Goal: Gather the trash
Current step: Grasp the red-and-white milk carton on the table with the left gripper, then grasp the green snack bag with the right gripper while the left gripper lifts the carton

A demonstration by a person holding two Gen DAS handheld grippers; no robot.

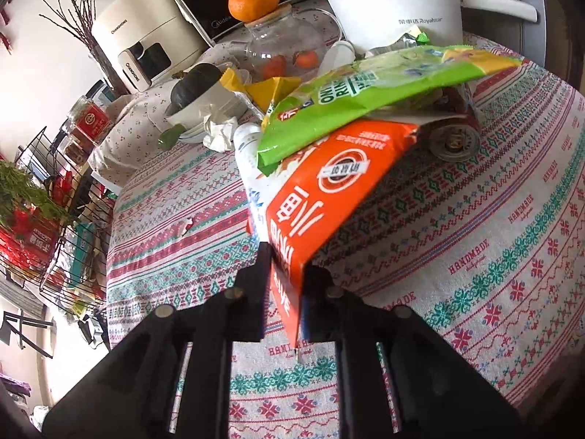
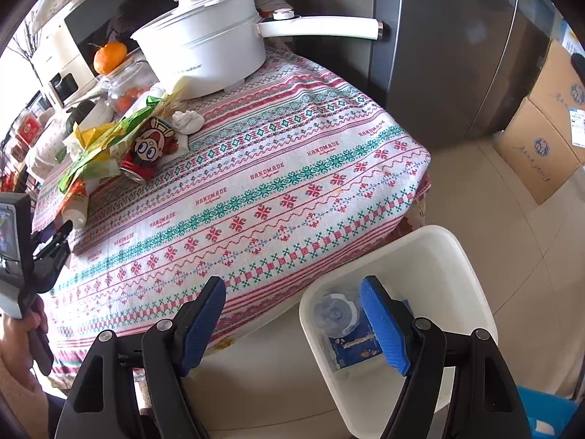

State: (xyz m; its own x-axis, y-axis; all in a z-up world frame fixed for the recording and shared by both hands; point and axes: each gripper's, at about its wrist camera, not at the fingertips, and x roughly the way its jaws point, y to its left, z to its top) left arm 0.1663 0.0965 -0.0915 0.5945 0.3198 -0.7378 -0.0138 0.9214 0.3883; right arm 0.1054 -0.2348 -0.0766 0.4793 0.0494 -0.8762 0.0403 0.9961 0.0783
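Your left claw [image 1: 283,274] is pinching the orange packet [image 1: 321,197].
A green bag [image 1: 351,98] is lying across it, a can [image 1: 453,135] just behind on the worktop [image 1: 475,237]; your right claw [image 2: 292,323] is gaping empty, one pad over the white bin [image 2: 438,256].

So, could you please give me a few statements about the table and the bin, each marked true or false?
1. The left gripper is shut on the orange packet. True.
2. The right gripper holds a can. False: its fingers are open, with nothing between them.
3. The bin is empty. False: trash already lies inside.
4. A green packet lies on the orange one. True.
5. A tangerine sits on the jar. True.
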